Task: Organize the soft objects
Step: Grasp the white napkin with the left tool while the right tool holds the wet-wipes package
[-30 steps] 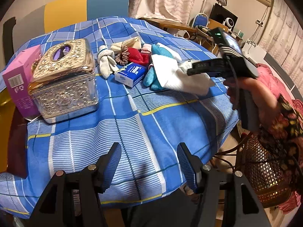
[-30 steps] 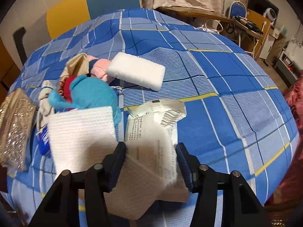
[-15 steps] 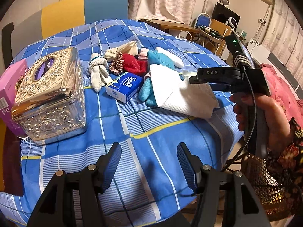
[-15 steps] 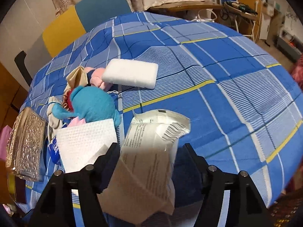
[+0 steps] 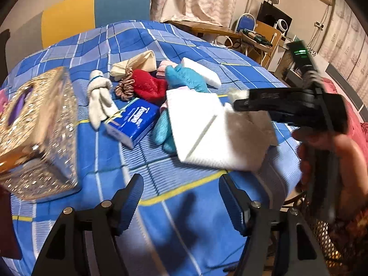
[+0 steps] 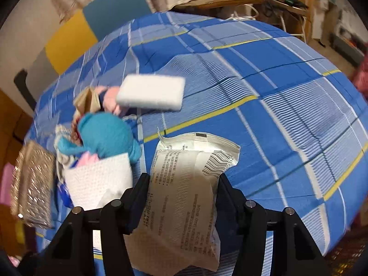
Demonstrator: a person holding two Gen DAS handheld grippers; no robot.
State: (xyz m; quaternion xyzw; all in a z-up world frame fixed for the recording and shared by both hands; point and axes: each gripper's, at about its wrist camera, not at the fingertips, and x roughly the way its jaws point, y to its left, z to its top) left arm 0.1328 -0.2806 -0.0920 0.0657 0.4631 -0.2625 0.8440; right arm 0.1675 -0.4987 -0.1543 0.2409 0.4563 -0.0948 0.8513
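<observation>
From your left wrist cam, your left gripper (image 5: 180, 197) hangs over bare blue plaid tablecloth (image 5: 184, 230) with its jaws spread wide and nothing between them; they've just been opening a bit more. Straight ahead sits the pile of soft stuff. A white folded cloth (image 5: 207, 133) lies nearest, overlapping a teal plush thing (image 5: 184, 80). Left of that is a blue tissue pack (image 5: 132, 120), with a red knit piece (image 5: 149, 86) and a brownish scrunchie (image 5: 124, 89) right behind it. A white knotted sock (image 5: 99, 96), a beige cloth bundle (image 5: 135, 64) and a white sponge block (image 5: 202, 72) fill out the back. The big glittery gold tissue box (image 5: 36, 133) crowds your left side, quite blurred. On the right, your other hand (image 5: 340, 161) and its black tool reach in over the white cloth's far edge.

From your right wrist cam, your right gripper (image 6: 181, 197) has a white printed packet (image 6: 184, 195) between its fingers. The pads look like they're pressing its sides, and the jaws have just been closing in on it. The packet hangs out front and covers a good chunk of the cloth below. To the left you get the white cloth, the teal plush, something pink (image 6: 110, 99) and the sponge block lying beyond. The gold box sits at the far left edge. The right half of the table is plain tablecloth.
</observation>
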